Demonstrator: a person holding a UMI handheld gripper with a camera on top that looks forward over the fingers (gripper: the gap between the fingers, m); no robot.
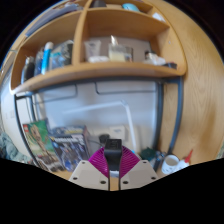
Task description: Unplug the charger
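A black charger (pixel 114 149) sits upright between my two fingers, its top sticking out just above the magenta pads (pixel 98 162). My gripper (pixel 113 160) is shut on the charger, with both pads pressed against its sides. The socket and any cable below the charger are hidden behind the fingers. It is held in front of a desk area under a wooden shelf.
A wooden shelf (pixel 100 73) runs overhead with bottles (pixel 44 58) and boxes (pixel 110 49) on it. Books and packets (pixel 42 137) lean at the left beyond the fingers. A dark metal post (pixel 181 110) stands at the right, with a white item (pixel 172 162) near its foot.
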